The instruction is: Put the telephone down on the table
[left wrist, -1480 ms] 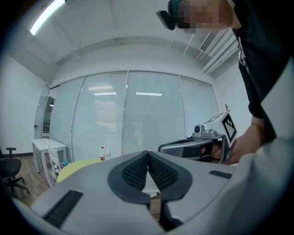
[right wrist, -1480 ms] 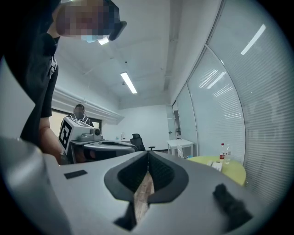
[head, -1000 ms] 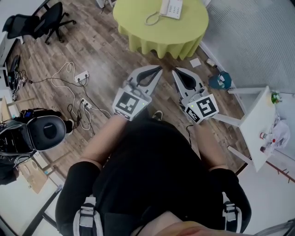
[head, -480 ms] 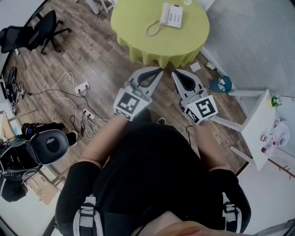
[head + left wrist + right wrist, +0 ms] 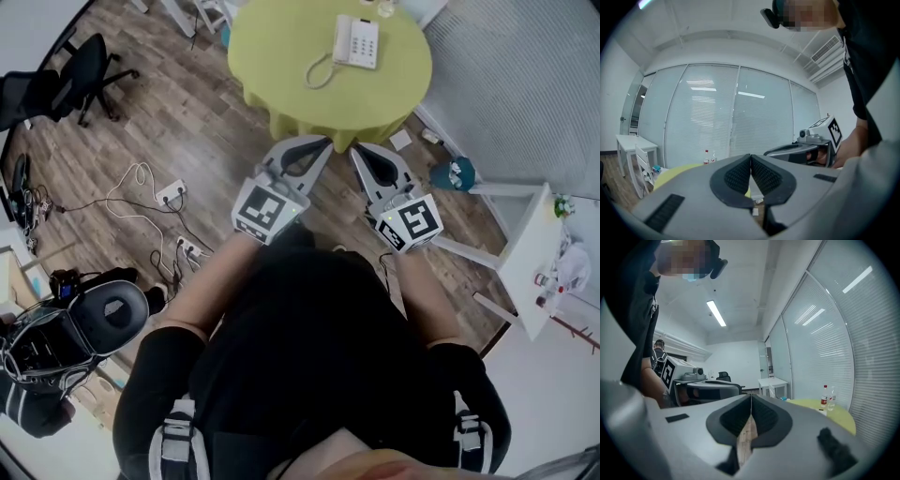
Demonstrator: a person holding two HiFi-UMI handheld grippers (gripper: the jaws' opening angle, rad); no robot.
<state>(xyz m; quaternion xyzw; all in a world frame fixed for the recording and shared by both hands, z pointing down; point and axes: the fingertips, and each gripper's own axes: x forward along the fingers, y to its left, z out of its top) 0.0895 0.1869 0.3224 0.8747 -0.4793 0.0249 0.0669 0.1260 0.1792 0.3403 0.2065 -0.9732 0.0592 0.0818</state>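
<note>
White telephone (image 5: 358,41) flat on the round lime-green table (image 5: 281,37), toward the far side, handset on its body, coiled cord (image 5: 319,72) looping off toward the table's middle. Well apart from both grippers.

Left gripper (image 5: 322,142) and right gripper (image 5: 356,148) side by side by the table's near edge, over the wooden floor (image 5: 187,112), both pointing toward the table, a hand behind each marker cube.

In the left gripper view, fingers (image 5: 737,176) shut tip to tip, nothing between them. In the right gripper view, fingers (image 5: 765,418) closed the same way, empty, only a strip of floor visible through the gap lower down.

Two bottles (image 5: 826,397) upright on the green table.

Around the room: a black office chair (image 5: 84,70) at upper left, power strips (image 5: 169,194) with trailing cables on the floor, a small white table (image 5: 525,253) at right.
</note>
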